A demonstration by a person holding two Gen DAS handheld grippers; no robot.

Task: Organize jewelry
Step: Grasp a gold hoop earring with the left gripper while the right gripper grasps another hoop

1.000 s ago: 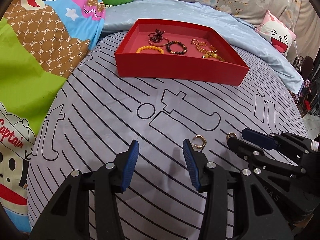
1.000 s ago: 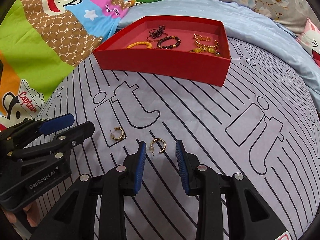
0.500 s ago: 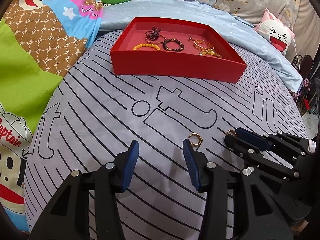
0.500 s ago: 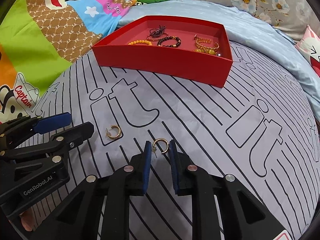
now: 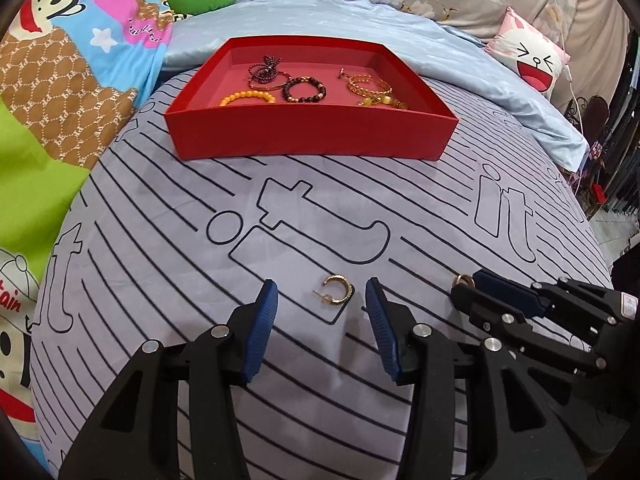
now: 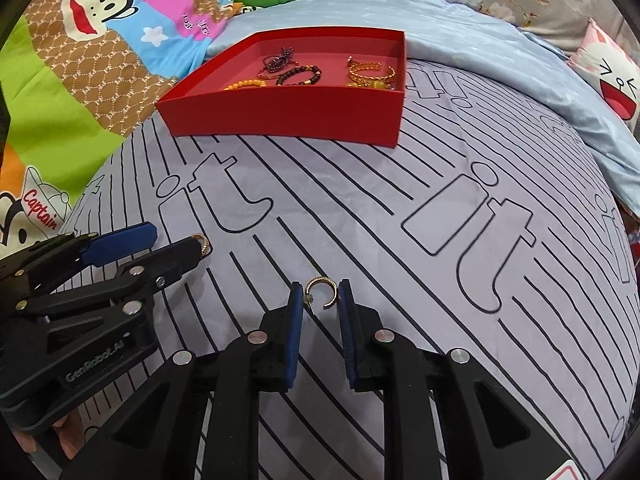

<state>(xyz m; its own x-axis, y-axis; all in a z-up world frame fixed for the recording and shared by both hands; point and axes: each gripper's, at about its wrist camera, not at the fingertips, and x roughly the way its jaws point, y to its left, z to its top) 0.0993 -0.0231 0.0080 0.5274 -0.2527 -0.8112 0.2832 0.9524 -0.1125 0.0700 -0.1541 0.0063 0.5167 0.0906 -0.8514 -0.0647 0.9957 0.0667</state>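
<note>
Two gold hoop earrings lie on the striped grey sheet. One earring [image 5: 334, 290] sits between the fingertips of my left gripper [image 5: 322, 306], which is open around it without touching. The other earring [image 6: 322, 294] is pinched between the blue pads of my right gripper [image 6: 320, 300], still down at the sheet. From the left wrist that right gripper [image 5: 466, 285] shows at the right with its earring [image 5: 464, 280] at its tip. The right wrist view has my left gripper [image 6: 176, 240] at the left, half hiding its earring [image 6: 203, 244]. A red tray [image 5: 312, 136] [image 6: 288, 114] farther back holds several bracelets.
Inside the tray lie an orange bead bracelet [image 5: 248, 96], a dark bead bracelet [image 5: 304, 90] and gold chain pieces [image 5: 368, 84]. A cartoon quilt [image 5: 60, 100] borders the left, a pale blue sheet [image 5: 320, 20] lies behind, and a pink face pillow [image 5: 532, 60] sits at the right.
My right gripper's jaws have narrowed onto its earring. The left gripper has shifted sideways, so the other earring, once beside its right finger, now lies between the fingers.
</note>
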